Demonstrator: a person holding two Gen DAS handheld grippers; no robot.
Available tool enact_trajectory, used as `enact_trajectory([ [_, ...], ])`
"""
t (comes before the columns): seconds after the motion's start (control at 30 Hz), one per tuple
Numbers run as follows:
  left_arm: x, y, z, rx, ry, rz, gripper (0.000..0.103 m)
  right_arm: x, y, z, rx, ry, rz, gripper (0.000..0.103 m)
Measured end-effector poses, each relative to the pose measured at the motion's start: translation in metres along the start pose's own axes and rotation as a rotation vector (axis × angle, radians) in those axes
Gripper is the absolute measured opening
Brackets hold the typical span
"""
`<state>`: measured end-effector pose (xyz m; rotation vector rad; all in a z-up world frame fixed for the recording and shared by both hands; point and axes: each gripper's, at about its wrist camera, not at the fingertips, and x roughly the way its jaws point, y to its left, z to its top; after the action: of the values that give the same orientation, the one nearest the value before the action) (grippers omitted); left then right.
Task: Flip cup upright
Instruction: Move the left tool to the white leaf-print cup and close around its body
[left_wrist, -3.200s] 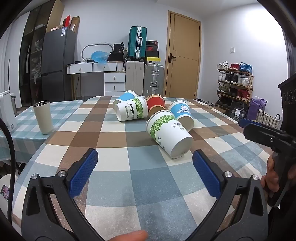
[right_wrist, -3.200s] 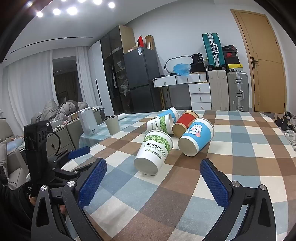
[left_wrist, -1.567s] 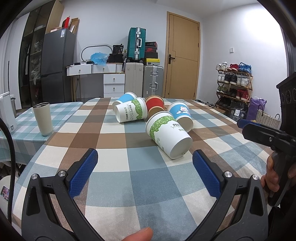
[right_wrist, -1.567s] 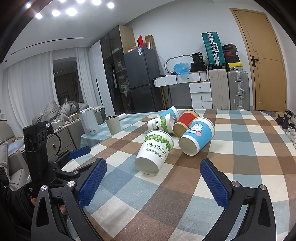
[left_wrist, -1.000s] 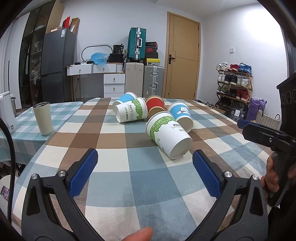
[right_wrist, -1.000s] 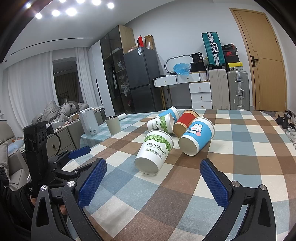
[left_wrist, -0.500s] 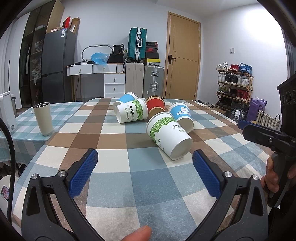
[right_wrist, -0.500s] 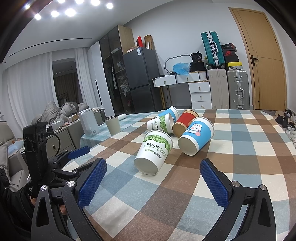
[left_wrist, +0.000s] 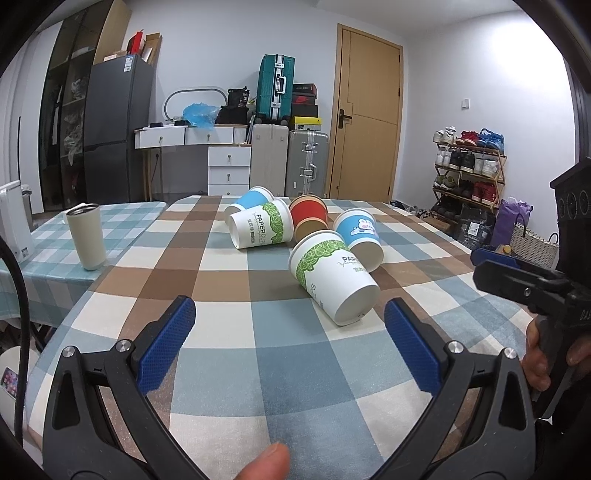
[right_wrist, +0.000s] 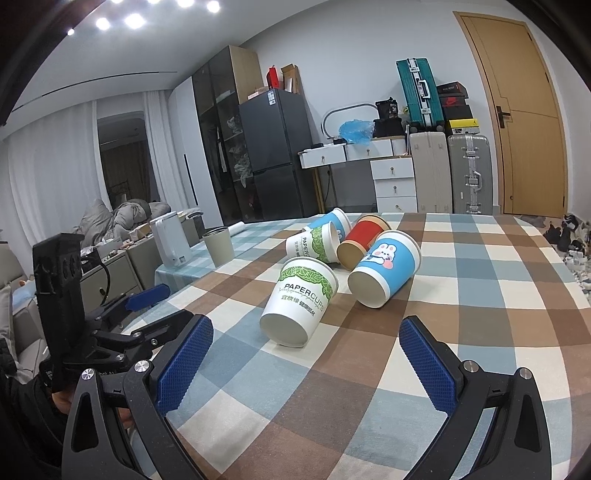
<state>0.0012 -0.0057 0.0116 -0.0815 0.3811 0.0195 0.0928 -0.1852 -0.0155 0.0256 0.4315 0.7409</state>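
Both tools, left (left_wrist: 288, 328) and right (right_wrist: 303, 350), gaping, empty. My target, green-leaf white paper cup (left_wrist: 332, 275), lies sideways mid-worktop (left_wrist: 258, 369), touching blue bunny paper cup (right_wrist: 384, 273). Risk: thin wall crushes, cup rolls, neighbour knocked.

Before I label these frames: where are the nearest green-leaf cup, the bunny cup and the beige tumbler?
Green-leaf cup (right_wrist: 301, 297), right wrist view, printed side wall.
Bunny cup (right_wrist: 386, 264), right wrist view, blue side.
Beige tumbler (left_wrist: 88, 238), left wrist view, body.
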Motion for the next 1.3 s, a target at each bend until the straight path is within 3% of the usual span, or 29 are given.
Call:
enact_trajectory([
  [0.1, -0.001, -0.005, 0.004, 0.005, -0.006, -0.003, 0.102, 0.001, -0.001, 0.001, -0.006, 0.017, -0.017, 0.103],
  [0.7, 0.048, -0.02, 0.036, -0.011, 0.135, 0.037, 0.102, -0.009, -0.022, 0.005, 0.004, 0.028, -0.088, 0.103],
  [1.2, 0.111, -0.033, 0.035, -0.057, 0.286, 0.037, 0.102, -0.009, -0.026, 0.005, 0.022, 0.029, -0.088, 0.103],
  [1.3, 0.124, -0.037, 0.033, -0.055, 0.317, 0.04, 0.097, -0.009, -0.026, 0.005, 0.024, 0.029, -0.088, 0.103],
])
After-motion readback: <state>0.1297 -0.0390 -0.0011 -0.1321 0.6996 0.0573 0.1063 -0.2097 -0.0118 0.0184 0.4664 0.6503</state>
